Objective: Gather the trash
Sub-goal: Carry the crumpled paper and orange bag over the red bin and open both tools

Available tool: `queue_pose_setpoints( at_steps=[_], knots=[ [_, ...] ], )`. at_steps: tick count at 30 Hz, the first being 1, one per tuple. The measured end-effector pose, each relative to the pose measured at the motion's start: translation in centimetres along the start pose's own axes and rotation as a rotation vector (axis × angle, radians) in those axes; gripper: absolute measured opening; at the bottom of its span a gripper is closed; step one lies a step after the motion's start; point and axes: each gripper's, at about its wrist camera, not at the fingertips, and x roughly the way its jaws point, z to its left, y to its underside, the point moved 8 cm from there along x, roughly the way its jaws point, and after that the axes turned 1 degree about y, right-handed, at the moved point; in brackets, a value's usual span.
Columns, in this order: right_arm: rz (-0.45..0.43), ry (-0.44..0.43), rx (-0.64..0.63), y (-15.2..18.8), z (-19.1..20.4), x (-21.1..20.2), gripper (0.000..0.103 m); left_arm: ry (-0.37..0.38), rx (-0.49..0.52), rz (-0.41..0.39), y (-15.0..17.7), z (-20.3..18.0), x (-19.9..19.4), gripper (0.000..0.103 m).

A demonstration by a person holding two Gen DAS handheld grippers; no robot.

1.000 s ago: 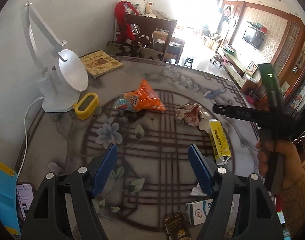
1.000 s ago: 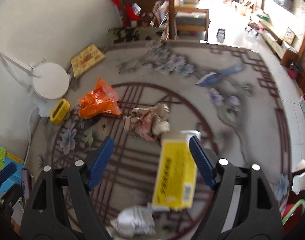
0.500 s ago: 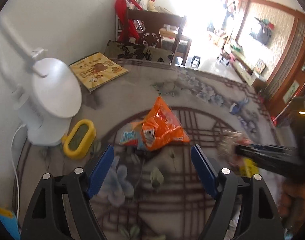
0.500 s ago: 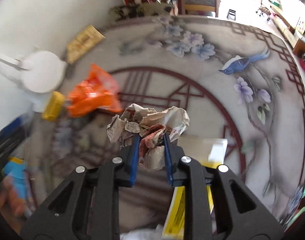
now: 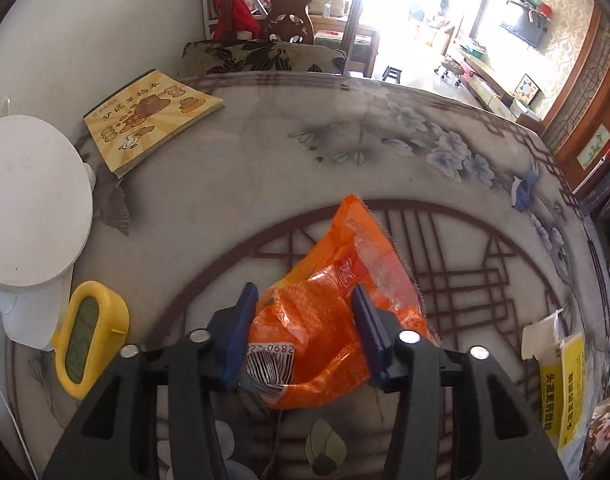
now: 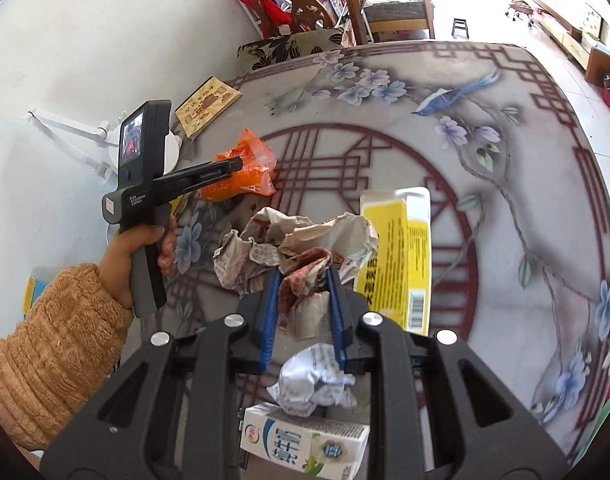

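1. Trash lies scattered on the patterned counter [image 5: 265, 168]: we see an orange snack bag [image 5: 337, 304], a crumpled newspaper wad [image 6: 297, 248], a yellow box [image 6: 401, 256], a white crumpled paper [image 6: 317, 380] and a white carton [image 6: 305, 440].
2. Our left tool [image 5: 305, 328] has its blue pads [image 5: 241, 332] on either side of the snack bag, both touching its crinkled film; we read it as gripping the bag, jaws only part closed.
3. The bag's long axis runs away from us, slightly to the left, its serrated sealed end pointing to the counter's far side. A barcode panel sits at the near end, with digits that look like "2890 22" printed upside down.
4. Our right tool [image 6: 301, 304] is clamped tight on the newspaper wad, which bulges out beyond the pads toward the far side. Its print is too small for us to read.
5. The yellow box lies just to the right of the wad, its long axis running near to far, open white flap at the far end. It carries black Chinese text and a barcode near the close end.
6. The white carton lies below the right tool, showing blue characters and a round blue logo.
7. In the right wrist view, the left tool's housing bears small white lettering, roughly "Data Collection System".
8. A yellow-covered book [image 5: 153, 116] with Chinese characters, a white lamp [image 5: 29, 208] and a yellow timer [image 5: 85, 336] sit by the wall.
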Motion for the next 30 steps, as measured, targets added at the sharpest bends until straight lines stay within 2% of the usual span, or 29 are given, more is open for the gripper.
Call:
queue_pose_setpoints(
  at_steps=[4,12,15,20,30],
  knots=[
    [-0.037,0.006,0.001,0.3,0.5,-1.0,0.023,0.027,-0.011,-0.03,1.2,-0.6,-2.6,0.036],
    [-0.081,0.03,-0.01,1.7,0.9,-3.1,0.023,0.054,-0.058,-0.089,6.1,-2.2,-11.4,0.037],
    [-0.101,0.029,-0.002,2.3,1.1,-4.1,0.023,0.079,-0.083,-0.082,8.0,-3.0,-13.8,0.038],
    [-0.129,0.038,0.002,3.3,1.3,-5.7,0.023,0.081,-0.076,-0.106,10.7,-4.7,-16.9,0.038],
    [-0.214,0.043,0.05,4.6,0.0,-9.7,0.023,0.117,-0.005,-0.146,11.3,-8.8,-20.5,0.038]
  ],
)
